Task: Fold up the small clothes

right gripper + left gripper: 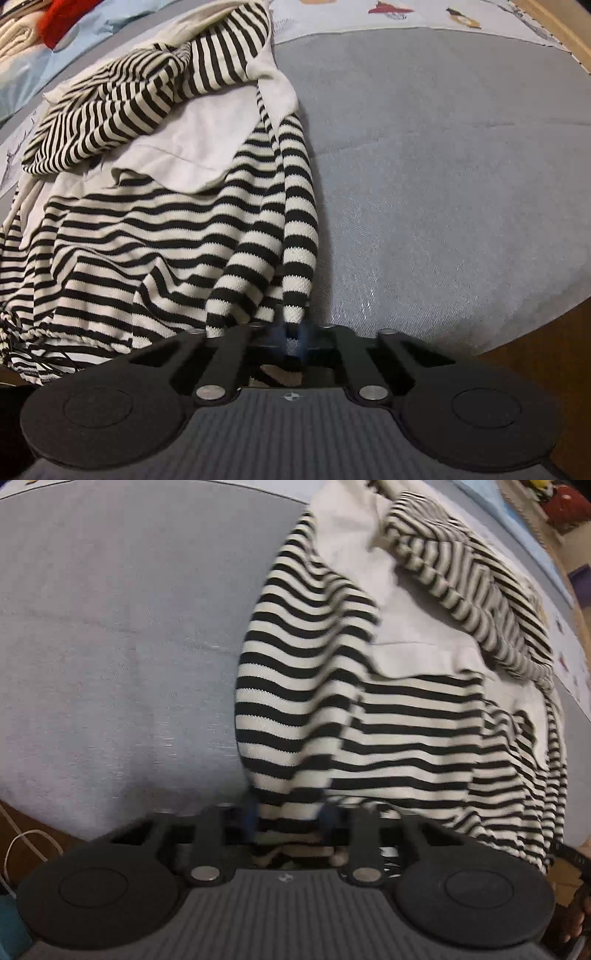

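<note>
The left gripper (288, 818) pinches a fold of the striped garment (369, 709) at six o'clock. The right gripper (291, 341) clamps the striped hem likewise. The garment spreads toward twelve on the grey bedcover (122, 627). Only the right view shows a red item (64, 18) at eleven.

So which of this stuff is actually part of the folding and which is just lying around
Part of the job:
striped top
left gripper
right gripper
grey bed cover

Just lying about:
red cloth
white cable
</note>
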Tool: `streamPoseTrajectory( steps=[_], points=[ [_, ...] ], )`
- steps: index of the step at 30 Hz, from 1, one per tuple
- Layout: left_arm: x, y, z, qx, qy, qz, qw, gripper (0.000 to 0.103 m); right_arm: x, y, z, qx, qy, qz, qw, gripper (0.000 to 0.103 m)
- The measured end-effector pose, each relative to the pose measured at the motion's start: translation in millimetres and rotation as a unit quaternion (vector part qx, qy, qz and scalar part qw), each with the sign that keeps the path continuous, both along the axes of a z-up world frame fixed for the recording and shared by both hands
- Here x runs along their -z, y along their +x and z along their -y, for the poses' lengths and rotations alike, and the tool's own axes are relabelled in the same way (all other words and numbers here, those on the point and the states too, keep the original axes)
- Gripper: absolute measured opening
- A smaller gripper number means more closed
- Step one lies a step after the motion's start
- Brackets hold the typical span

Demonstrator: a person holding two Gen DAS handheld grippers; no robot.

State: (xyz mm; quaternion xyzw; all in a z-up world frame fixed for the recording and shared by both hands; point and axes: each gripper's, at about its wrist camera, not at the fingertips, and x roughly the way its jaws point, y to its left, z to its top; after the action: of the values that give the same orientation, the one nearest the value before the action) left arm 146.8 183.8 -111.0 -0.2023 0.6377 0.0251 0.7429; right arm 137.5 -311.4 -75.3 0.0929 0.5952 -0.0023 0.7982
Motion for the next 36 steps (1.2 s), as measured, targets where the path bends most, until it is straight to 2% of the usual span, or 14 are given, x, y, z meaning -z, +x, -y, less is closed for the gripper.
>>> streamPoseTrajectory(
  steps=[1,4,7,9,11,13,15,16,19,20,25,30,32,36],
  points=[
    [-3,-1,3,0.008,-0.001,0.008,0.9999,0.01,-3,0,1,0.005,0.004,0.009,1.0,0.002],
    [-17,-9,15,0.024,0.024,0.036,0.9988,0.009,-13,-2,9,0.027,0.019,0.041,0.999,0.001],
    [-22,-19,21,0.017,0.024,0.045,0.9985,0.01,-18,-2,18,0.047,0.021,0.049,0.997,0.001],
    [-15,-22,20,0.004,0.029,0.028,0.9992,0.017,-14,-2,19,0.043,0.022,0.039,0.998,0.002],
    [-10,-26,16,-0.019,0.033,0.016,0.9991,0.029,-6,-1,16,0.032,0.024,0.013,0.999,0.006],
    [-8,-28,15,-0.03,0.03,0.015,0.999,0.029,4,-2,10,0.014,0.015,-0.019,1.0,0.012],
    [-9,-31,16,-0.032,0.033,0.018,0.9988,0.029,8,-3,2,-0.009,-0.011,-0.026,1.0,0.015],
    [-9,-32,16,-0.031,0.034,0.019,0.9988,0.028,8,-3,-1,-0.015,-0.016,-0.025,0.999,0.015],
    [-15,-37,22,-0.023,0.029,0.038,0.9986,0.008,7,-6,-1,-0.013,-0.012,-0.021,1.0,0.013],
    [-20,-40,25,-0.02,0.031,0.048,0.9981,0.007,4,-7,0,-0.01,-0.005,-0.012,1.0,0.002],
    [-68,-54,25,-0.016,0.025,0.125,0.9917,0.005,-36,-18,14,0.019,0.05,0.074,0.996,0.001],
    [-128,-71,20,-0.001,0.026,0.197,0.98,0.005,-92,-36,46,0.065,0.152,0.167,0.972,0.001],
    [-152,-83,16,0.006,0.024,0.223,0.9745,0.005,-113,-46,56,0.071,0.176,0.195,0.962,0.001],
    [-197,-118,7,0.009,-0.019,0.265,0.964,0.005,-160,-78,76,0.064,0.204,0.246,0.945,0.001]
  ],
)
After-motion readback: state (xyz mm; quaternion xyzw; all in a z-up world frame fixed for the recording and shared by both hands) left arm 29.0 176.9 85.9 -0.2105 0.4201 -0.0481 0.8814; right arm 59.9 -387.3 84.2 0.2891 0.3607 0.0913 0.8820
